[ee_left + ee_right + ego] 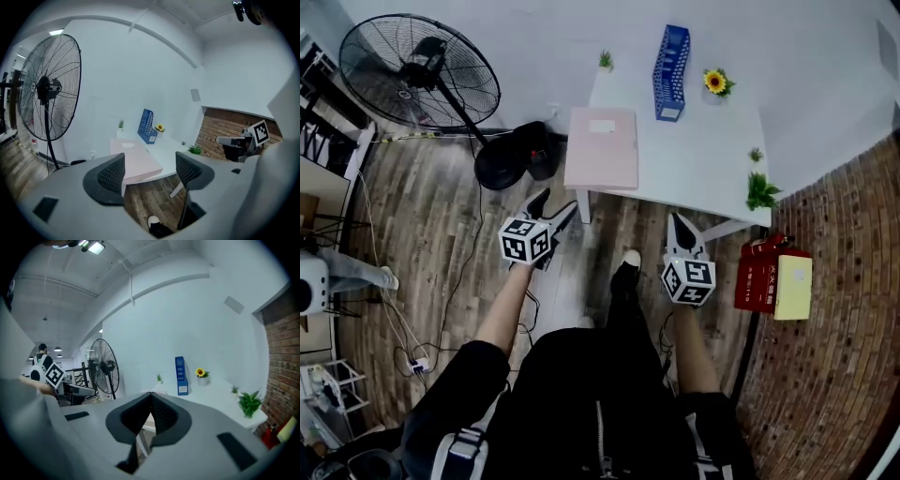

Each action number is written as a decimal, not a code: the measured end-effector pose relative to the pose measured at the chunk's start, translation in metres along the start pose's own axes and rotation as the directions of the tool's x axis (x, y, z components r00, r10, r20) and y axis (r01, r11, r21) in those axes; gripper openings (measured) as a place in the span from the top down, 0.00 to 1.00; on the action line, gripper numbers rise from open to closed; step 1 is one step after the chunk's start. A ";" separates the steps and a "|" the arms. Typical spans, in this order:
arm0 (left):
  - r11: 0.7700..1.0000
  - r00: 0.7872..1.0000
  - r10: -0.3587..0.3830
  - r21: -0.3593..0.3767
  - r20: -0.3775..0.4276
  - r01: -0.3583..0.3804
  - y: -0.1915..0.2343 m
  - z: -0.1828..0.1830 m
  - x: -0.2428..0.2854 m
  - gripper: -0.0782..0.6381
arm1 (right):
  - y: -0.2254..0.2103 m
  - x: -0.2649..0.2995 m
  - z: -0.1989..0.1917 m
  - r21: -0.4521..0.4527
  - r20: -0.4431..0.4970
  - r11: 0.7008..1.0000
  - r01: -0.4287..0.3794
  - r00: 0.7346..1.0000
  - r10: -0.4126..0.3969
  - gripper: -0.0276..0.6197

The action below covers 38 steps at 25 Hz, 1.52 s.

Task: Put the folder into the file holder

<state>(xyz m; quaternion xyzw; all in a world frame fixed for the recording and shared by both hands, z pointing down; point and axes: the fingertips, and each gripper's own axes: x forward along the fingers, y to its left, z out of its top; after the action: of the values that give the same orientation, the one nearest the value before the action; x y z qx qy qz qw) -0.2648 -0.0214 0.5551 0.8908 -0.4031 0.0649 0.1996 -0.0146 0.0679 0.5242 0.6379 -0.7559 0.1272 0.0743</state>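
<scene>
Folder [602, 148] flat at table [712, 141] near-left corner, long axis toward file holder [671, 70] at far edge, nearest left gripper [555, 206], jaws apart; right gripper [682, 225] closed, empty.

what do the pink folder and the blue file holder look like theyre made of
The folder looks pale pink and matte, flat, with a white label: card or plastic, hard to tell which. The file holder is blue with walls pierced in a grid of small holes: probably moulded plastic, possibly metal mesh.
</scene>
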 end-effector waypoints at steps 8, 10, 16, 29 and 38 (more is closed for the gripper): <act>0.996 0.996 0.090 -0.018 -0.022 -0.090 0.033 0.030 0.091 0.40 | -0.065 0.116 0.032 -0.004 -0.029 0.995 -0.099 0.995 0.099 0.95; 0.993 0.993 0.113 -0.032 -0.029 -0.114 0.043 0.037 0.113 0.40 | -0.077 0.145 0.043 -0.016 -0.036 0.991 -0.133 0.991 0.132 0.95; 0.980 0.982 0.186 -0.059 -0.038 -0.188 0.069 0.061 0.164 0.40 | -0.109 0.217 0.073 -0.030 -0.048 0.977 -0.210 0.977 0.208 0.95; 0.936 0.971 0.167 -0.282 -0.172 -0.211 0.140 0.013 0.211 0.40 | -0.138 0.274 0.074 0.001 -0.095 0.970 -0.243 0.966 0.242 0.95; 0.807 0.963 -0.067 -0.582 -0.262 -0.102 0.199 -0.044 0.233 0.40 | -0.149 0.301 0.074 0.007 -0.141 0.985 -0.174 0.975 0.173 0.95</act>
<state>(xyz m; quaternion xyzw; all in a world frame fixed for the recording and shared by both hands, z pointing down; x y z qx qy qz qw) -0.2558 -0.2833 0.7195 0.7634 -0.3804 0.0592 0.5186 0.0829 -0.2612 0.5507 0.5586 -0.8020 0.1757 0.1177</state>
